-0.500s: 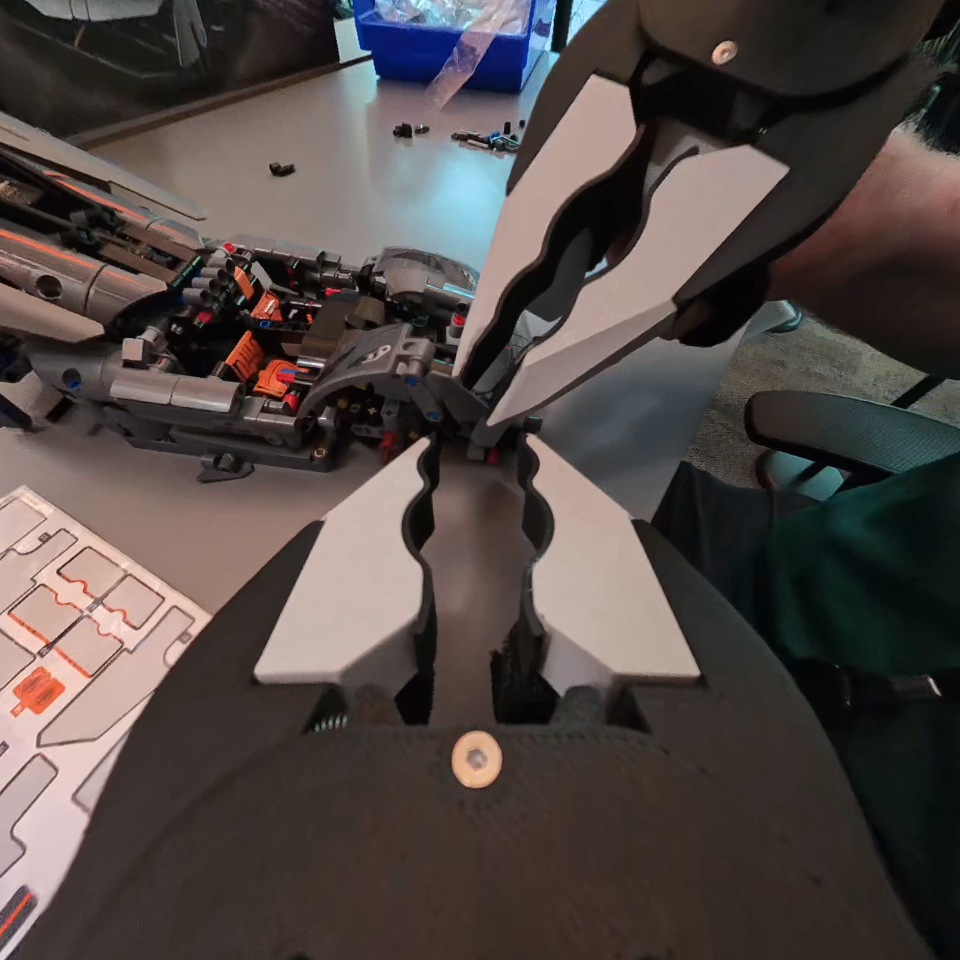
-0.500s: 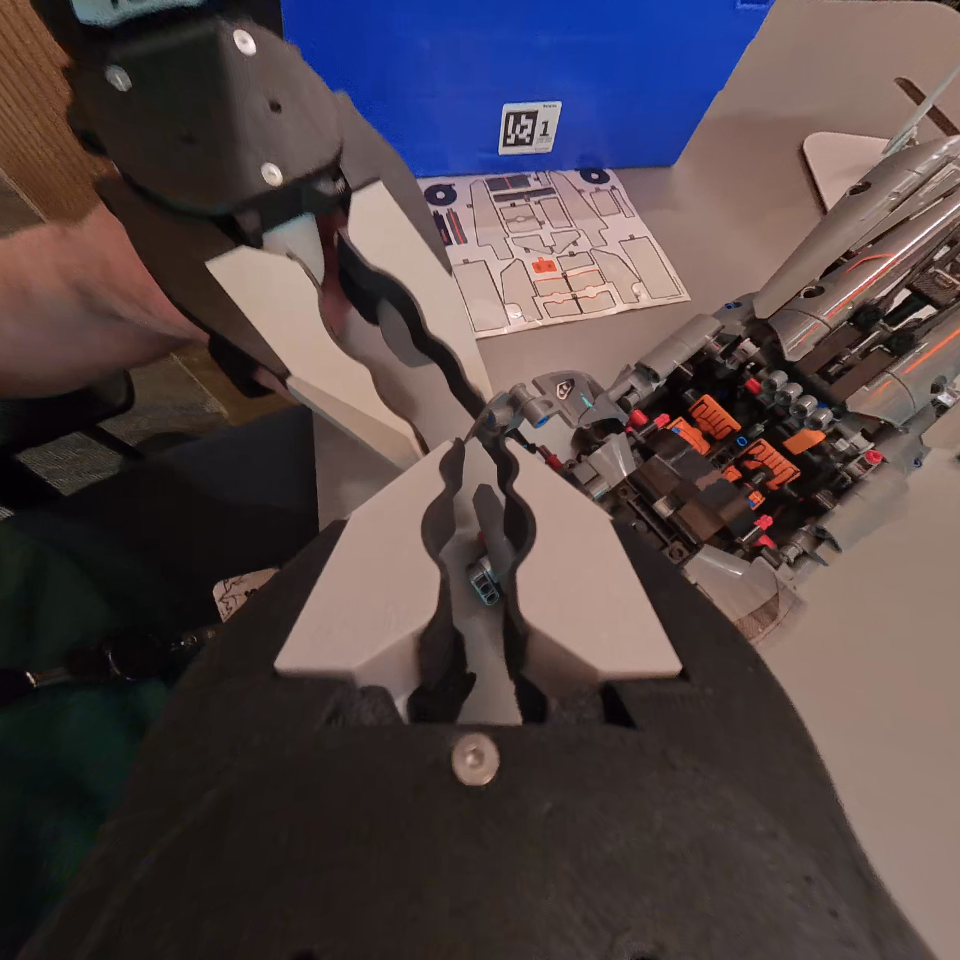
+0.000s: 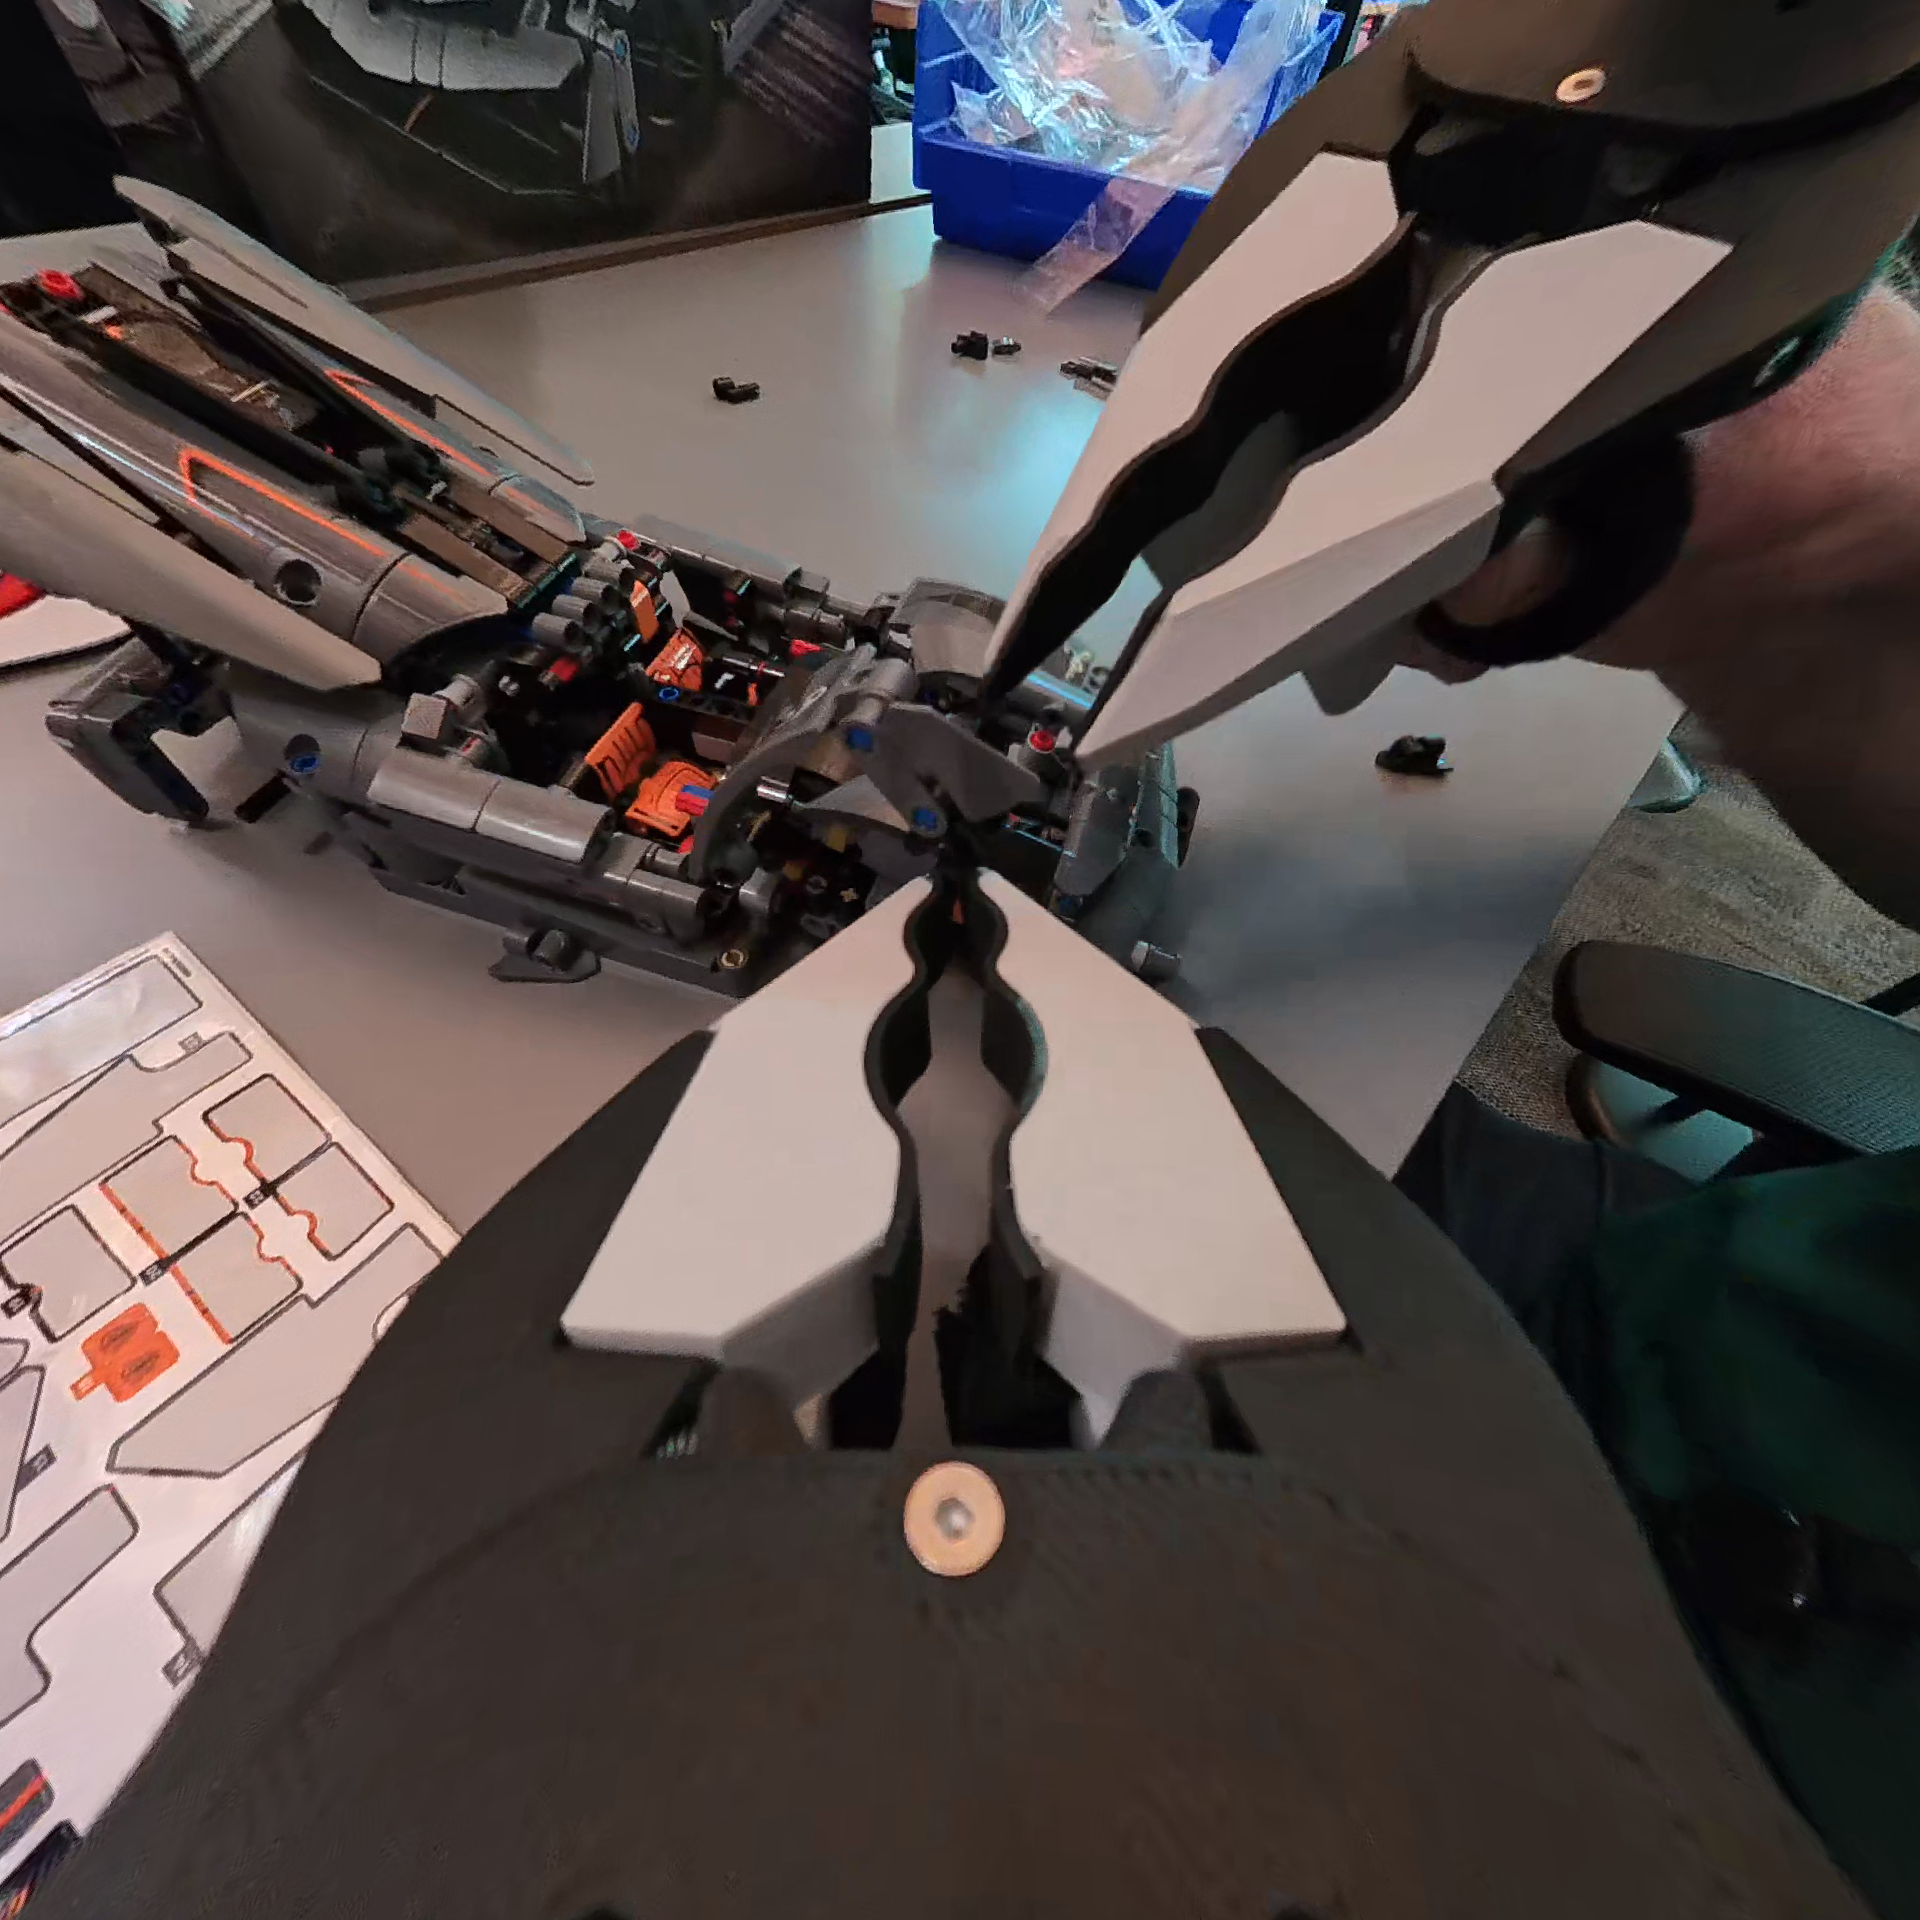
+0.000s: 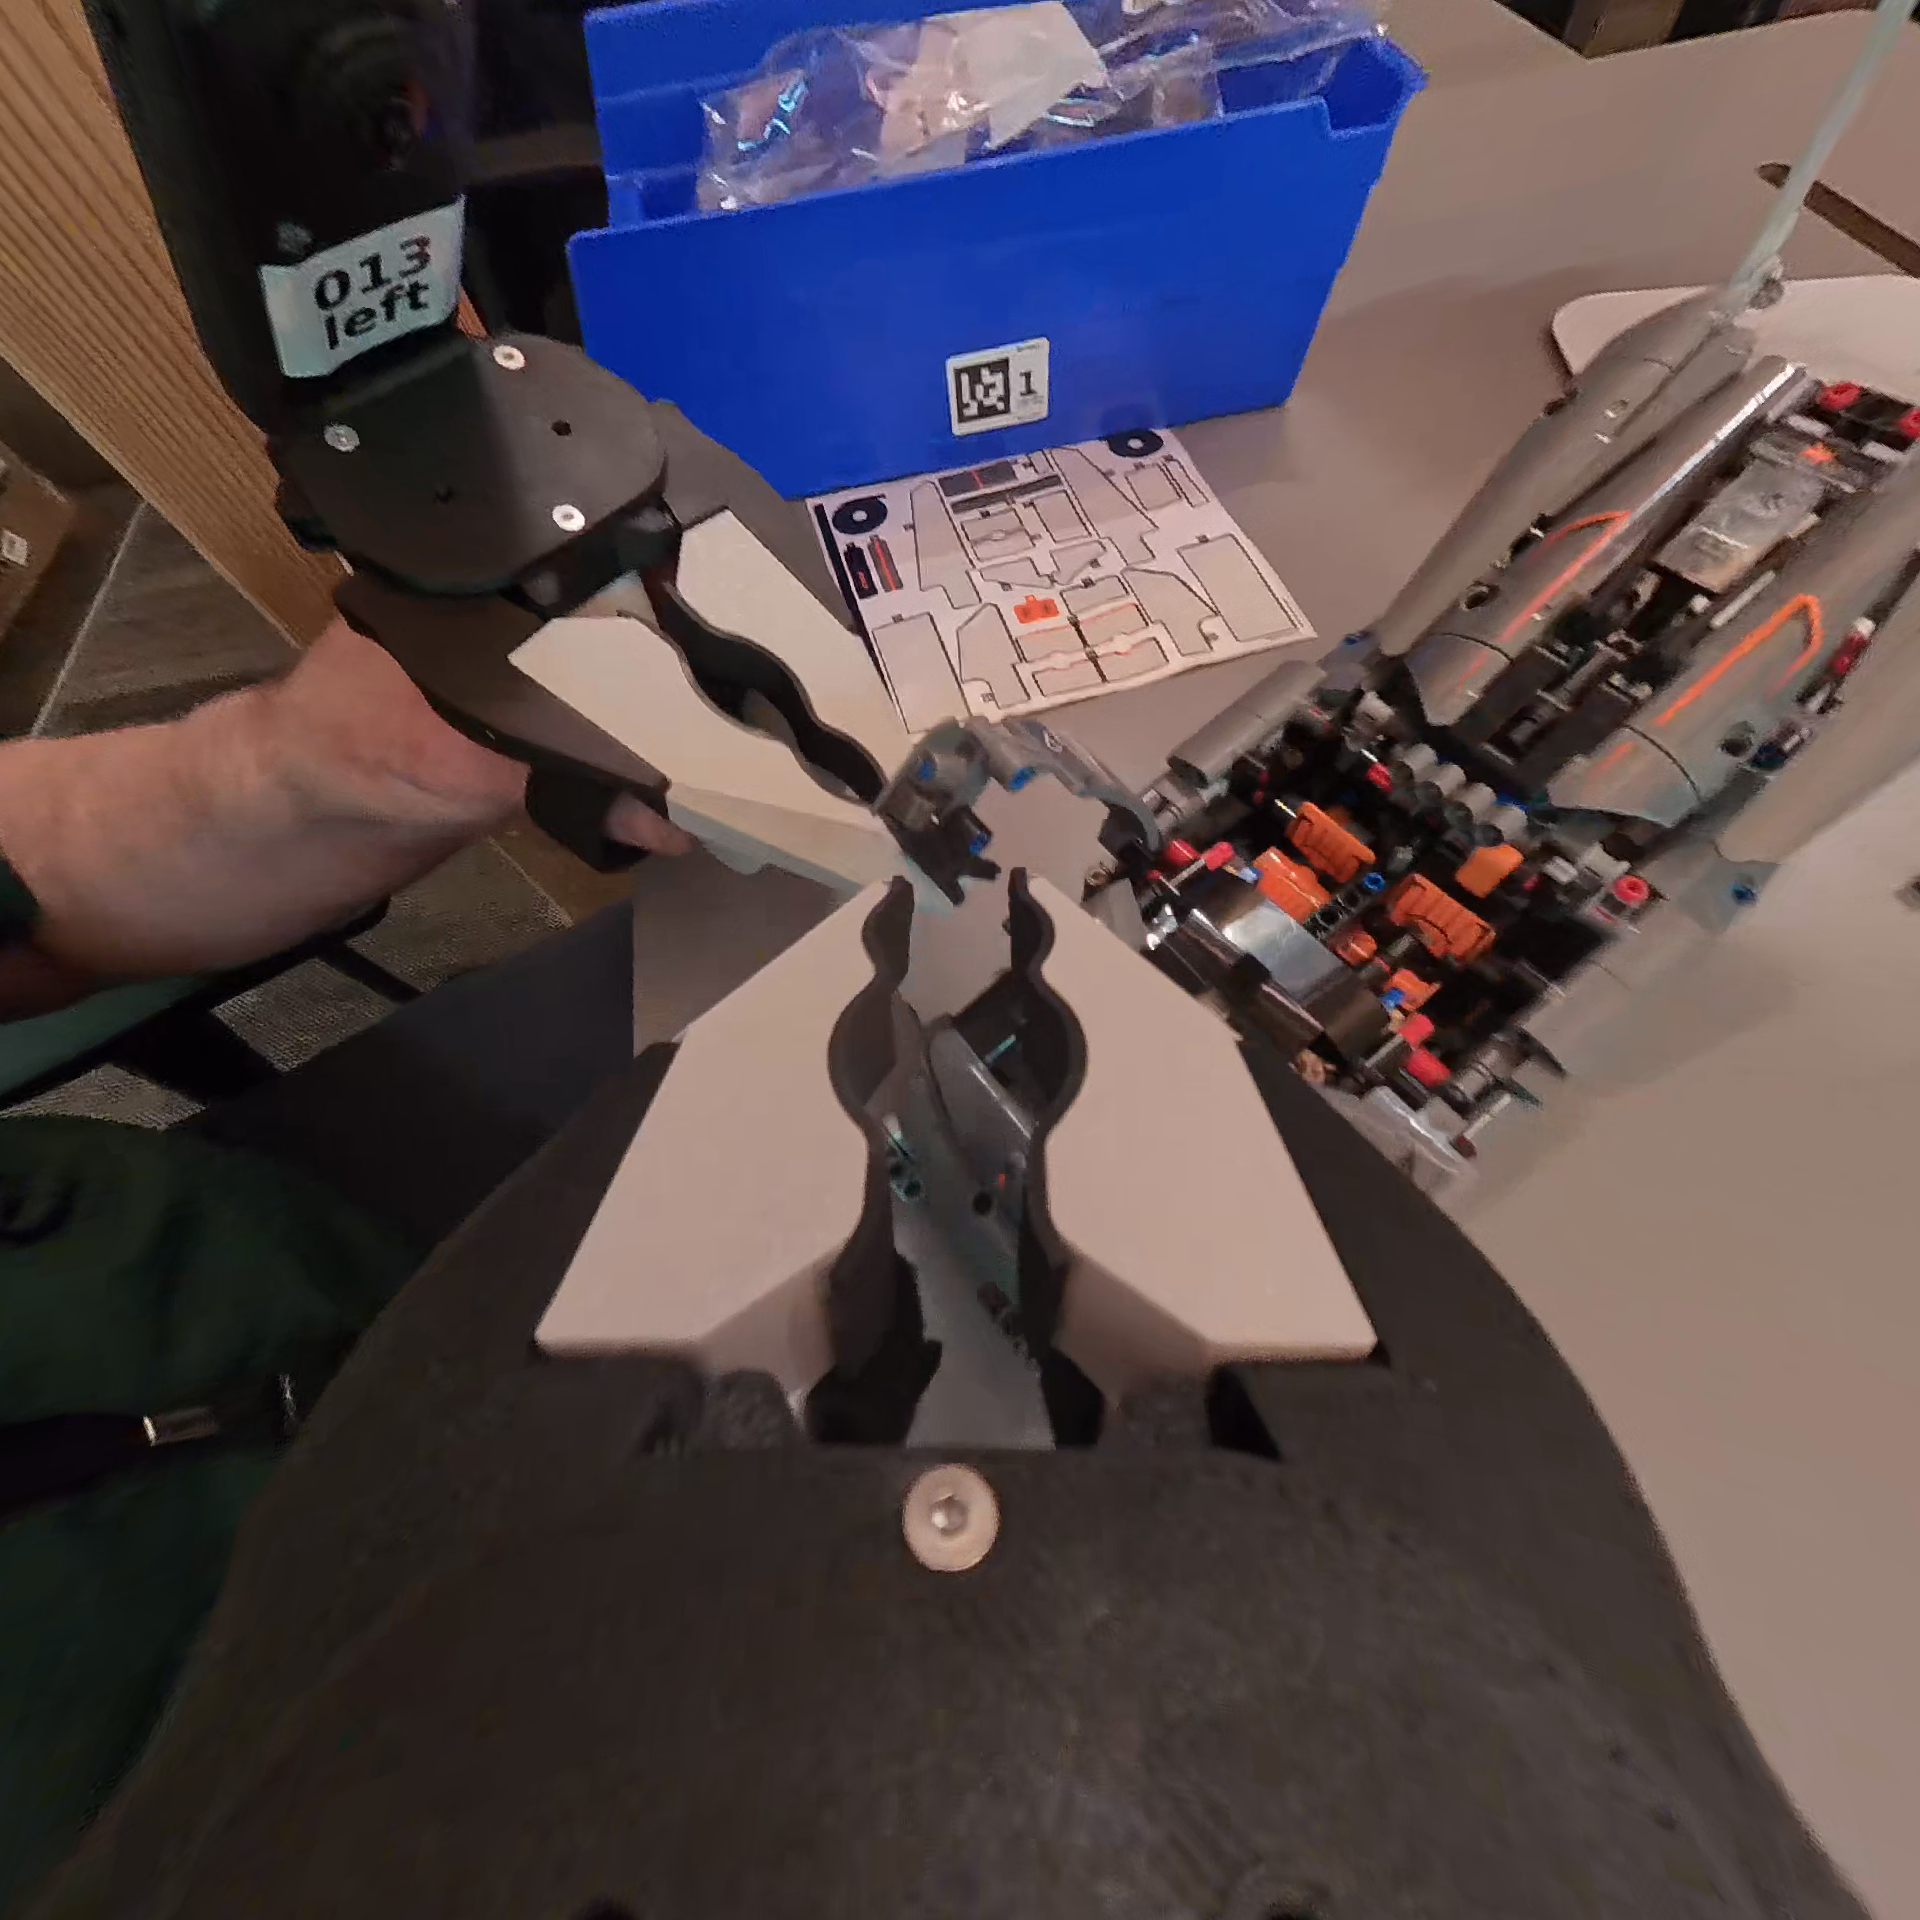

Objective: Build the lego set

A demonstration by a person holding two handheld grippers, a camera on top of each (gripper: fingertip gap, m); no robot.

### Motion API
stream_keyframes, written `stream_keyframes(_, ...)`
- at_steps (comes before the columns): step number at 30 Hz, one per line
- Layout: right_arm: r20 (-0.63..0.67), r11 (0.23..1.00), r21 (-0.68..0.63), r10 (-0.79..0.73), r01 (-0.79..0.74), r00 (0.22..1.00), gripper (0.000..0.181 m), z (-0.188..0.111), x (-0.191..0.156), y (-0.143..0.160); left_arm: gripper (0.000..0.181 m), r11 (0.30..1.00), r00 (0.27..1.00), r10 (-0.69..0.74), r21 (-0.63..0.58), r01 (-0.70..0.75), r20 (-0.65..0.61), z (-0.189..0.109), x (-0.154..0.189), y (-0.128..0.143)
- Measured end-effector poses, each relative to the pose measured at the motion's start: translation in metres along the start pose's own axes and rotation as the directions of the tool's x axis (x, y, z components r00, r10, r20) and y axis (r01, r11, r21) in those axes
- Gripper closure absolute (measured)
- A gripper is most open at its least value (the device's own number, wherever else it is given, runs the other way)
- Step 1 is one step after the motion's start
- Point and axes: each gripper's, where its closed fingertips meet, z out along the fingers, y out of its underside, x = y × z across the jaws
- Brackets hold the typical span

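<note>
1. Step in hand, as I judge it: fitting a small grey sub-assembly with blue pins [image 4: 940, 795] onto the front end of the large grey, black and orange brick-built vehicle model [image 3: 499, 665], which lies on the pale grey desk [image 3: 852, 416].
2. The left tongs [image 3: 954, 883] are nearly pressed together, their tips pinching that sub-assembly right at the model's nose; in the right wrist view it hangs just off the model's front edge.
3. The right tongs [image 4: 956, 894] stand slightly apart at the tips, but deeper between them sits a grey and black angled brick piece [image 4: 966, 1122], apparently gripped.
4. Pose: the left tongs come in low and level from the person's side; the right tongs slope down steeply from above, their tips meeting at the nose.
5. Next move likely calls for lining pins up with holes, then a firm, straight press while the model is steadied.
6. A white sticker sheet [image 4: 1049, 582] and blue plastic bin [image 4: 935, 270] lie beyond.
</note>
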Motion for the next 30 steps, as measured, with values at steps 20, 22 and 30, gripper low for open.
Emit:
stream_keyframes(20,-0.023,0.998,0.067,-0.012,0.014,1.0,0.164,-0.048,0.018,0.02,0.174,0.997,0.996,-0.017,0.075,0.01,0.084,-0.011,-0.017,-0.019)
stream_keyframes(22,-0.046,0.996,0.084,-0.008,0.012,0.999,0.165,-0.062,0.021,0.026,0.173,0.996,0.995,-0.03,0.084,0.022,0.092,-0.014,-0.017,-0.019)
stream_keyframes(30,-0.084,0.99,0.14,0.024,-0.012,0.996,0.166,-0.1,0.034,0.054,0.169,1.0,0.983,-0.011,0.018,0.008,0.184,-0.021,-0.021,-0.011)
